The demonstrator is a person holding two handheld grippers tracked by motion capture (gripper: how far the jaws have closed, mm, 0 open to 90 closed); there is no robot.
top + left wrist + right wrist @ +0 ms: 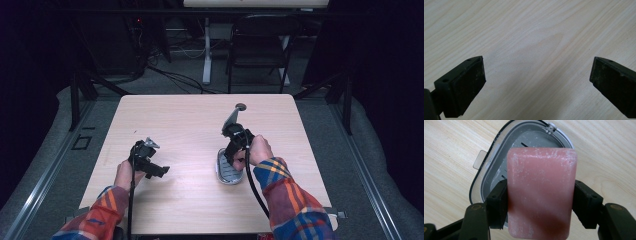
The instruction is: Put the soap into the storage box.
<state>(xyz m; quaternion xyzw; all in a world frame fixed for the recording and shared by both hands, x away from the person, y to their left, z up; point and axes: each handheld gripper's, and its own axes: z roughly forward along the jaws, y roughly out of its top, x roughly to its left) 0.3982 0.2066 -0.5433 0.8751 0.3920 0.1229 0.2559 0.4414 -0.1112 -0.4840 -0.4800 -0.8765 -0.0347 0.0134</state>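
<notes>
A pink bar of soap (540, 192) sits clamped between the jaws of my right gripper (539, 202), which is shut on it. Directly below it lies an open grey soap dish (499, 162) with a slotted floor and a small side tab. In the high view the right gripper (233, 151) hovers over that dish (226, 174) at the table's right centre. My left gripper (161, 171) is held at the left of the table, its jaws wide apart. In the left gripper view the left gripper (537, 80) has nothing but bare wood between its pads (467, 86).
The light wooden table (190, 125) has a small round grommet (240, 106) near its far edge. Beyond the table stand a black chair (260, 45) and a white desk leg (206, 50), with cables on the floor.
</notes>
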